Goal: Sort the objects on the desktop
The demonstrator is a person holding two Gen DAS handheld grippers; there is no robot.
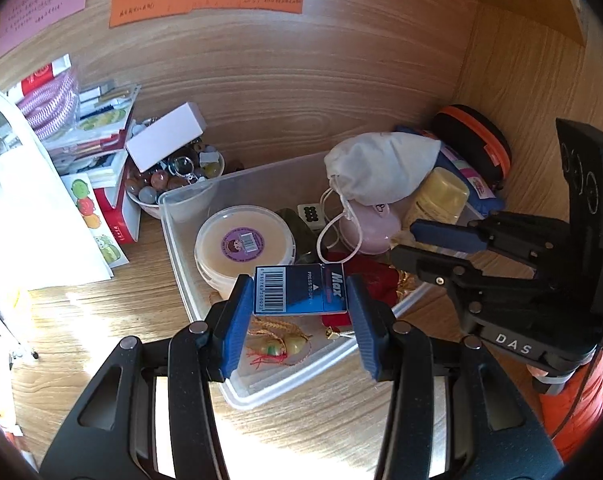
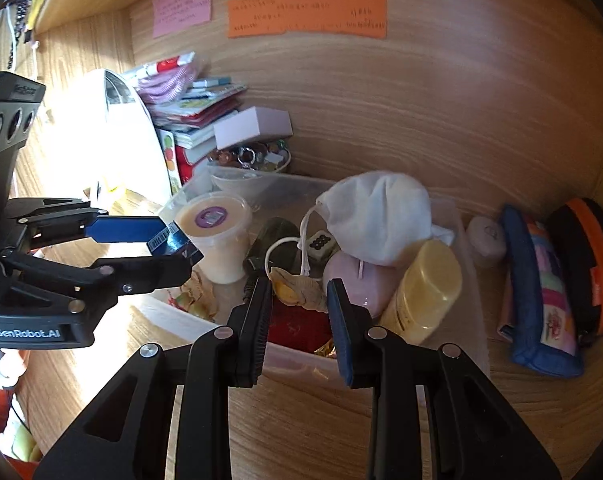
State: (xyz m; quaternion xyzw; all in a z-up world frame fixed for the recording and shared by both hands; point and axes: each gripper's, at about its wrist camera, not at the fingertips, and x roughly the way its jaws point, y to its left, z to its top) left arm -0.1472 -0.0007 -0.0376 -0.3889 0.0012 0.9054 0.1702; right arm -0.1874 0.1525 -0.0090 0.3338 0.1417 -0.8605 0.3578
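I am holding a small flat dark-blue card box with a barcode and "Max" lettering in the left gripper, its jaws closing on the box's two short edges so the flat face stays level over the clear rectangular plastic bin. I judge I am carrying it above the bin's near half, at about six o'clock of the bin, because that is where bare floor shows beside the red-tasselled charm. The right gripper is hovering at the bin's near rim with its jaws partly open and nothing between them, keeping clear of the drop. Inside, the round cream tub with a purple sticker is sitting at nine o'clock, and the white drawstring cloth pouch is lying at one o'clock atop a pale pink rounded case and a yellow capped bottle. The table is also carrying a bowl of beads at eleven o'clock, outside the bin.
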